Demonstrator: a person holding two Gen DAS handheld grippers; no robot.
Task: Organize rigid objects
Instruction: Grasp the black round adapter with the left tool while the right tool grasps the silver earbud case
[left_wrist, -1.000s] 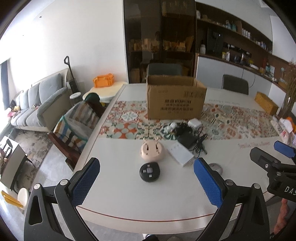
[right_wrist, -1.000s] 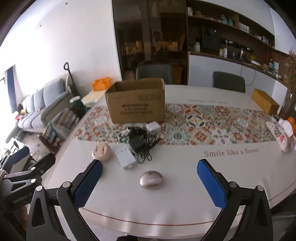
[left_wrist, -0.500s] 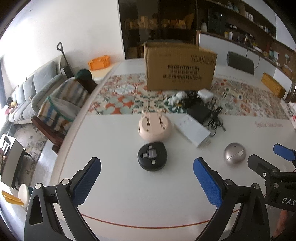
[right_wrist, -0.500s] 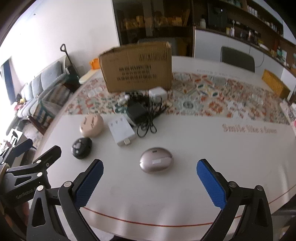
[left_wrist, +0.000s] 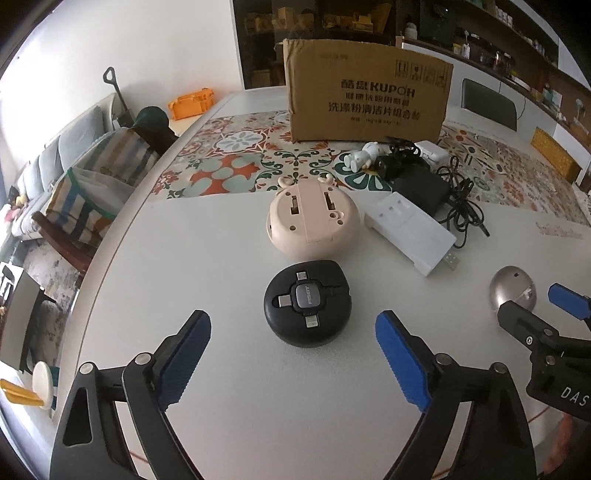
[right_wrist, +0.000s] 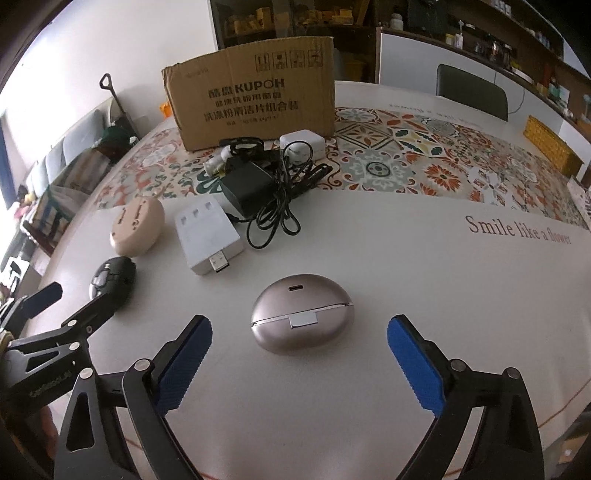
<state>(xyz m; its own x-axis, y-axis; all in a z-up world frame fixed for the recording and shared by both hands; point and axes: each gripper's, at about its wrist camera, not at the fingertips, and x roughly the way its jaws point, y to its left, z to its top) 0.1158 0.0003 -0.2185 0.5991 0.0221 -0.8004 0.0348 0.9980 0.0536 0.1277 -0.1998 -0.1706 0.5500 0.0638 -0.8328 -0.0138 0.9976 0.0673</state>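
The left gripper (left_wrist: 291, 354), jaws closing but apart, frames a round, matte black cable reel (left_wrist: 307, 302) without touching it. The right gripper (right_wrist: 299, 360), also closing and apart, frames a smooth, metallic oval earbud case (right_wrist: 302, 312). Both lie on a glossy white table (left_wrist: 207, 258) before a cardboard box (right_wrist: 255, 96) in a living room.

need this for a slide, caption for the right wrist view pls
Right gripper, jaws closing but still apart, lines up on a silver earbud case on the white table.
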